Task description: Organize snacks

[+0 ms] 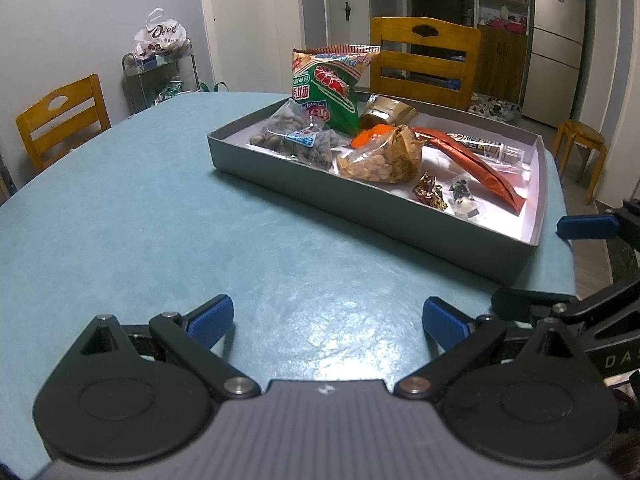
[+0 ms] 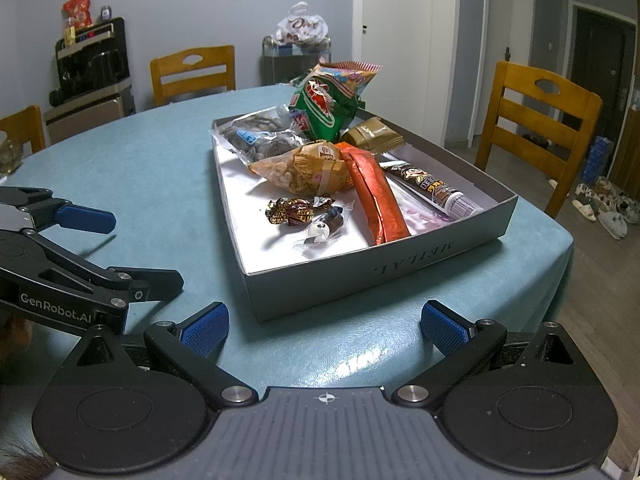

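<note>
Nearest, the left gripper (image 1: 328, 320) and the right gripper (image 2: 325, 322) hover low over the teal surface (image 1: 140, 220), each spread wide and holding nothing, side by side short of the grey box (image 2: 360, 272), probably pulled clear because little is left to gather. The snacks all lie inside the box: at its near end two wrapped candies (image 2: 290, 211) and a long orange packet (image 2: 378, 200), with a tube (image 2: 436, 190) to the right. Farther in are a bag of nuts (image 2: 304, 172) and a dark clear bag (image 2: 260, 138). At the far end the green bag (image 2: 328, 104) stands propped upright, likely to save room.
</note>
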`<state>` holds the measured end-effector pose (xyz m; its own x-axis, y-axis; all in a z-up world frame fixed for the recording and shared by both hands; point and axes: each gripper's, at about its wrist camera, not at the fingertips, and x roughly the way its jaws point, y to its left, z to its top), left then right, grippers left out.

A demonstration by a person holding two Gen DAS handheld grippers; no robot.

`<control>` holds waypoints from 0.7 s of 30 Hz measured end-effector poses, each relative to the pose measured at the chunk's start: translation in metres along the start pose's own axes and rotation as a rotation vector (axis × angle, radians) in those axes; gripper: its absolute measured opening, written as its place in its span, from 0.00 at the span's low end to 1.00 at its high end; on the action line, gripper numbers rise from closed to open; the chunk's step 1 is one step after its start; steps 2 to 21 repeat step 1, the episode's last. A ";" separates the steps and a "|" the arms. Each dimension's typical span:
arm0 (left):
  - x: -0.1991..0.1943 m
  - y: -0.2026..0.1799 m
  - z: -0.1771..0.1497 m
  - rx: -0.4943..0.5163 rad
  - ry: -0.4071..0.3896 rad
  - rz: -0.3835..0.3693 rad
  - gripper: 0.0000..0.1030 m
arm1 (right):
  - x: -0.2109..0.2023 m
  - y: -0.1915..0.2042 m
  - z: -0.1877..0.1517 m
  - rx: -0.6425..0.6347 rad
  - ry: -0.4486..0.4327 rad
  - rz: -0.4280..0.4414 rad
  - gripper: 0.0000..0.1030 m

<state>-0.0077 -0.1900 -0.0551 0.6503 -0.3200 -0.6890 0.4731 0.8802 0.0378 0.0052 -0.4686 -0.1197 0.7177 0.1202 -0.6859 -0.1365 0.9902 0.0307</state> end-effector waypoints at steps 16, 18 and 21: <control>0.000 0.000 0.000 -0.001 0.000 -0.001 0.99 | 0.000 0.000 0.000 0.000 0.000 0.000 1.00; 0.000 0.000 0.000 -0.001 0.000 -0.001 0.99 | 0.000 0.000 0.000 0.000 0.000 0.000 1.00; 0.000 0.000 0.000 -0.001 0.000 -0.001 0.99 | 0.000 0.000 0.000 0.000 0.000 0.000 1.00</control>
